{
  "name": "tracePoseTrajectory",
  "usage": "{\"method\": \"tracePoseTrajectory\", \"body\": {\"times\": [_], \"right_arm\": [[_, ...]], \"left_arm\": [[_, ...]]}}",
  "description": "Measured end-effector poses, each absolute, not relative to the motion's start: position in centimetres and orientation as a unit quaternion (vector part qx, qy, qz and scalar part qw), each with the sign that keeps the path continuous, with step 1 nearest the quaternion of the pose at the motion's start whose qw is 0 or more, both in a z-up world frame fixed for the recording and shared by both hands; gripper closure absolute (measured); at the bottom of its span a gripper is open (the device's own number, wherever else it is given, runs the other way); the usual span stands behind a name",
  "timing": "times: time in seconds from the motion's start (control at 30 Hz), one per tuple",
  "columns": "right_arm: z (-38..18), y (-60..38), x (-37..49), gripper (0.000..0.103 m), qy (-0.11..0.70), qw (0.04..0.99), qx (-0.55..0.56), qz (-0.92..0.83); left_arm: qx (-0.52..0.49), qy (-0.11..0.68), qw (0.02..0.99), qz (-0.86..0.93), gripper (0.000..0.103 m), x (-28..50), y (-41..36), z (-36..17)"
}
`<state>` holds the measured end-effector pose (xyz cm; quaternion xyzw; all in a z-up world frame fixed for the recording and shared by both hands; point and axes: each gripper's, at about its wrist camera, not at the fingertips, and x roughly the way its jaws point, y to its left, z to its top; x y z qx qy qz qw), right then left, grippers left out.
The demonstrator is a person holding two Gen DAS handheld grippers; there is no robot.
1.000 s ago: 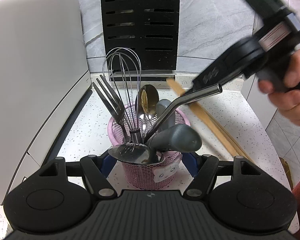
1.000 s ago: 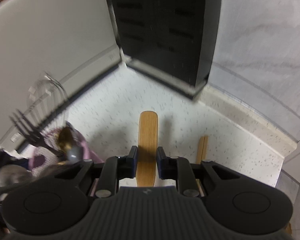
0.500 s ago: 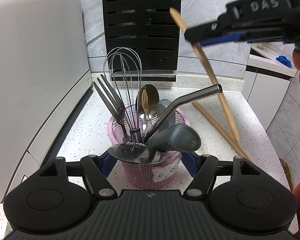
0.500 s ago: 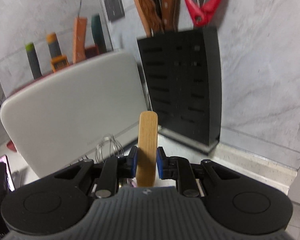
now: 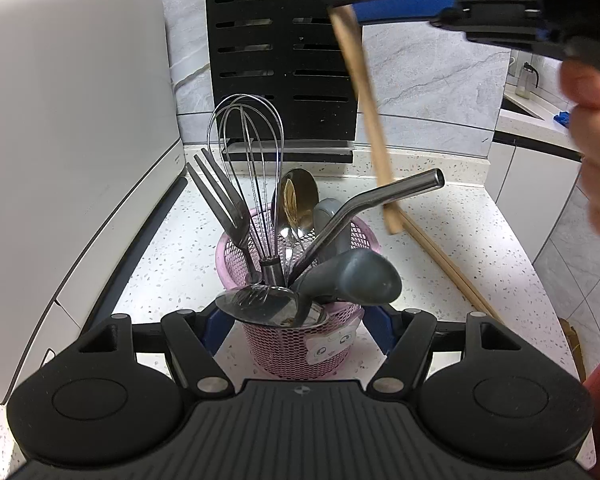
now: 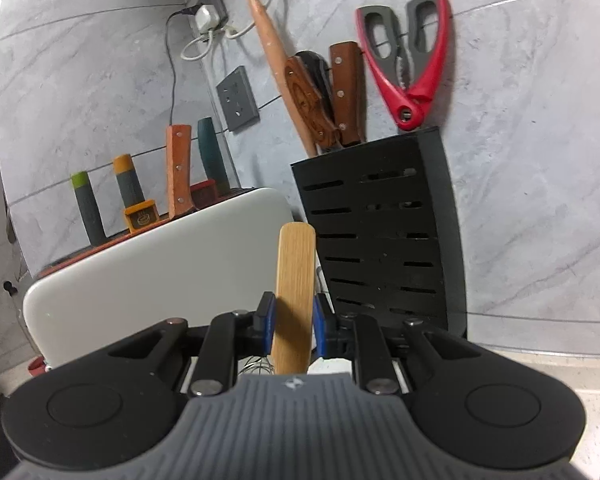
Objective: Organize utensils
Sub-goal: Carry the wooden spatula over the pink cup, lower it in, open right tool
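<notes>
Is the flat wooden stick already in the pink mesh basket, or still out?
Out: the flat wooden stick hangs clamped in the right gripper, above the pink mesh basket.

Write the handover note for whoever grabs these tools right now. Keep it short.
Left tool: closed around the pink basket, steadying it on the counter.
Right tool: shut on a flat wooden stick, held in the air to the right of the basket and slanting down; its lower end is clear of the counter.
Done: whisk, fork, spoons, bent metal straw and a grey-handled utensil are in the basket.
Left: put the held stick in the basket, then the other wooden stick lying on the counter to the basket's right.
</notes>
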<state>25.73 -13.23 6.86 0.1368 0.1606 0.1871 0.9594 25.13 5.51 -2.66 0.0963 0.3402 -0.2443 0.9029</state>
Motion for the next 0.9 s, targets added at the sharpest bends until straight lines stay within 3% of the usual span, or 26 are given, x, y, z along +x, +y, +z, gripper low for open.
{"method": "tracePoseTrajectory", "body": {"times": [0.33,0.9], "right_arm": [[4.8,-11.2,26.0,0.085,0.139,0.968,0.102,0.183],[4.8,-14.4,21.9,0.086,0.173,0.950,0.087,0.246]], "left_arm": [[0.095,0.341,0.903,-0.244,0.023,25.2,5.5,-2.6],[0.094,0.343,0.903,-0.242,0.023,25.2,5.5,-2.8]]}}
